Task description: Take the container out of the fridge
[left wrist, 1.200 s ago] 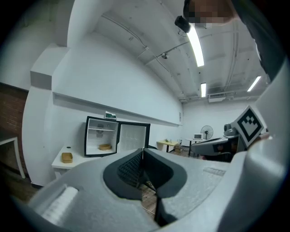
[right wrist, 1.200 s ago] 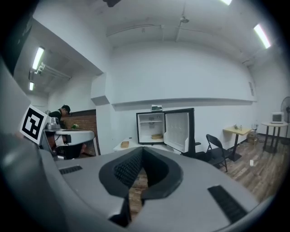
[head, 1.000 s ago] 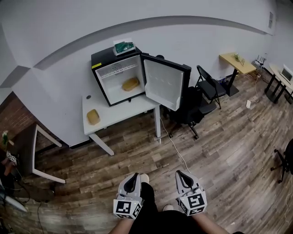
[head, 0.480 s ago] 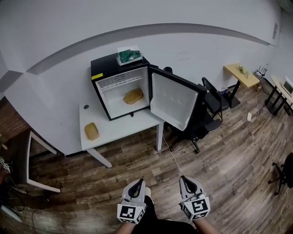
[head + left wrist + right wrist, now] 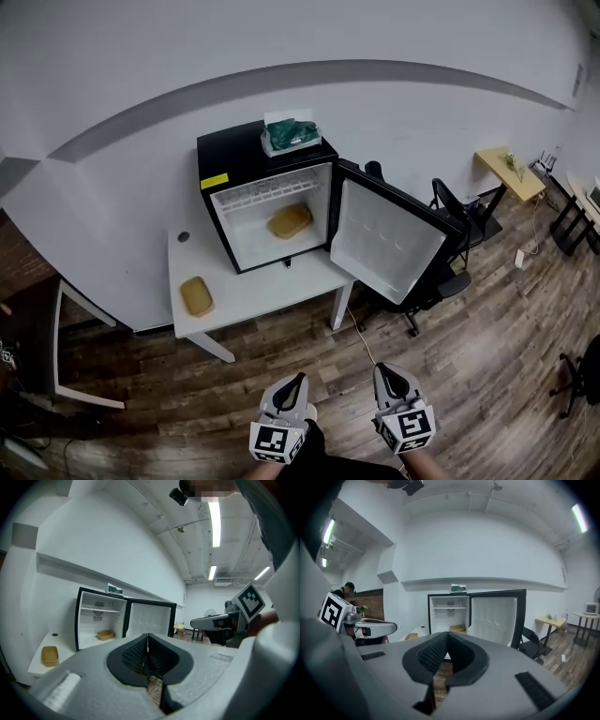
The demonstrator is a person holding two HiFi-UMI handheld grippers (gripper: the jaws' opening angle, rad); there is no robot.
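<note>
A small black fridge (image 5: 225, 155) stands on a white table (image 5: 253, 286), its door (image 5: 386, 242) swung wide to the right. Inside on the fridge floor lies a tan container (image 5: 290, 221), also visible as the container (image 5: 106, 634) and the container (image 5: 457, 628). My left gripper (image 5: 292, 385) and right gripper (image 5: 385, 376) hang low at the bottom of the head view, well short of the table. Both are shut with nothing between the jaws. From the left gripper view the right gripper (image 5: 234, 616) shows at the right.
A second tan container (image 5: 197, 295) rests on the table left of the fridge. A green and white box (image 5: 292, 133) lies on the fridge top. A black office chair (image 5: 450, 267) stands behind the open door. Wooden floor lies between me and the table.
The fridge and table have grown larger and shifted lower and right in the head view; I have come closer. Both grippers sit lower in the frame, still shut.
</note>
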